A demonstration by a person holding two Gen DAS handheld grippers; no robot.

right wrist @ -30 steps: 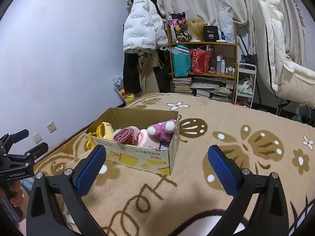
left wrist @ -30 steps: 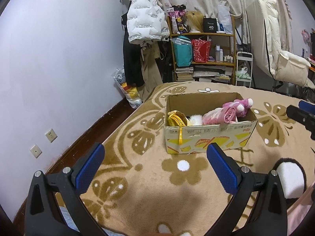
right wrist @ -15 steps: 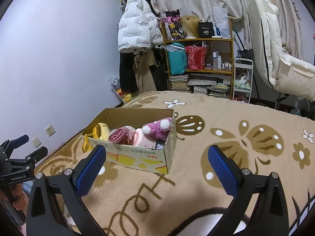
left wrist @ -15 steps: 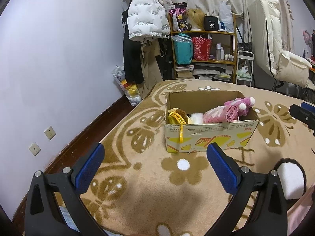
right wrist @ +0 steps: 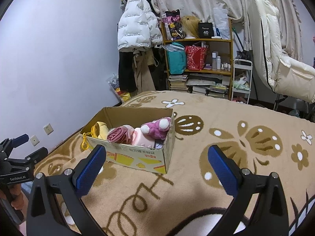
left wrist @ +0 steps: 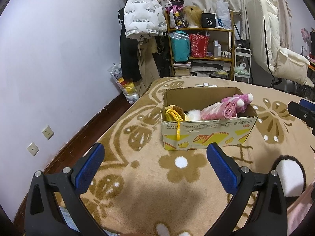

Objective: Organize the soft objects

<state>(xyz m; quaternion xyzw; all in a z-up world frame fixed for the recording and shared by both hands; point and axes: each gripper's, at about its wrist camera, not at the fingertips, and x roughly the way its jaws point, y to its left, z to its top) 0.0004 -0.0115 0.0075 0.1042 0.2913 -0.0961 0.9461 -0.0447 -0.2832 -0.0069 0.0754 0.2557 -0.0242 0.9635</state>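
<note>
- While both grippers hover above a bed, an open cardboard box (left wrist: 208,133) of soft toys sits ahead of them on a tan blanket (left wrist: 141,192) patterned with brown flowers and butterflies.
- Left gripper (left wrist: 155,167): its two blue-padded jaws are spread wide with nothing between them; the box lies beyond the fingertips, apart from them and a little right of centre.
- Right gripper (right wrist: 155,167): its jaws are likewise spread wide and hold nothing; the box lies ahead and to the left, its near wall partly behind the left blue pad (right wrist: 90,170) in that view.
- Inside the box, from left to right in the left wrist view: a yellow plush (left wrist: 174,115) with a yellow plastic clip (left wrist: 178,131) hanging over the front wall, a bit of white fluff (left wrist: 193,115), a rolled pink bundle (left wrist: 218,111), and a purple plush toy (left wrist: 239,101) with white tips resting against the right end.
- Each camera catches the other gripper at its edge, well apart from the box.
- Room behind: a pale lilac wall (left wrist: 59,49) with two sockets, a white puffer jacket (left wrist: 142,17) hanging over dark clothes, a wooden shelf unit (left wrist: 200,45) crowded with bags, bottles and stacked books, beige curtains, and a cream padded chair (left wrist: 279,57) at the right.
</note>
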